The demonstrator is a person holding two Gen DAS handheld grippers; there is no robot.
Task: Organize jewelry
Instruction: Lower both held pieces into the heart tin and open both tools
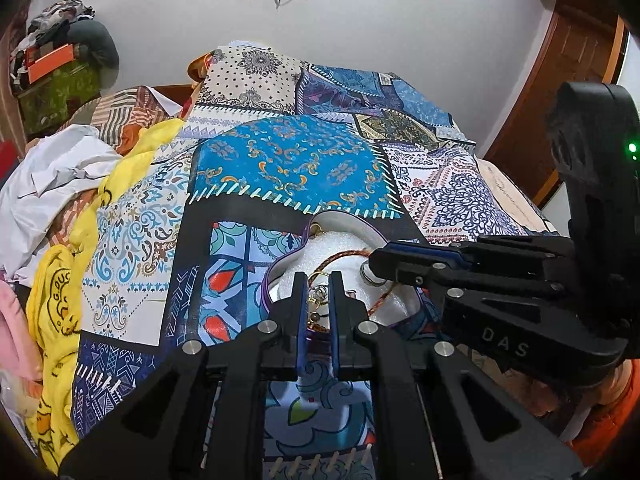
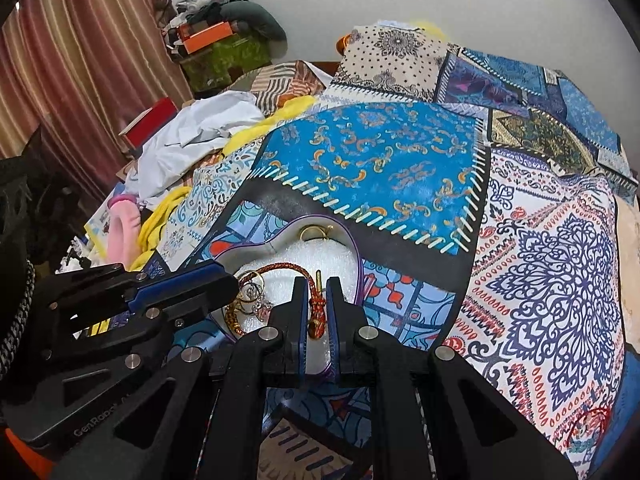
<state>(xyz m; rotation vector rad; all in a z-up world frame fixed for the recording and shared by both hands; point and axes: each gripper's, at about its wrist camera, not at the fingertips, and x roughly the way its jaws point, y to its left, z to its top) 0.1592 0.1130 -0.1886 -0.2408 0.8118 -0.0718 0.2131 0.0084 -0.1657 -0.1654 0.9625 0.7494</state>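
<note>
A heart-shaped jewelry box (image 1: 320, 222) with a purple rim and white foam lining lies open on the patchwork bedspread; it also shows in the right wrist view (image 2: 280, 236). It holds a red-orange braided cord (image 2: 280, 267), gold rings (image 2: 312, 233) and small earrings (image 2: 252, 296). My left gripper (image 1: 319, 280) is narrowly shut on gold jewelry (image 1: 318, 298) over the box. My right gripper (image 2: 317, 286) is shut on the braided cord's knotted end (image 2: 317, 312). Each gripper shows from the side in the other's view.
The patchwork bedspread (image 2: 380, 152) covers the bed. Crumpled white, yellow and pink clothes (image 1: 68, 208) lie piled along the left. A stack of bags and boxes (image 2: 216, 40) stands by the wall, striped curtains (image 2: 72, 60) hang at the left, and a wooden door (image 1: 560, 80) is at the right.
</note>
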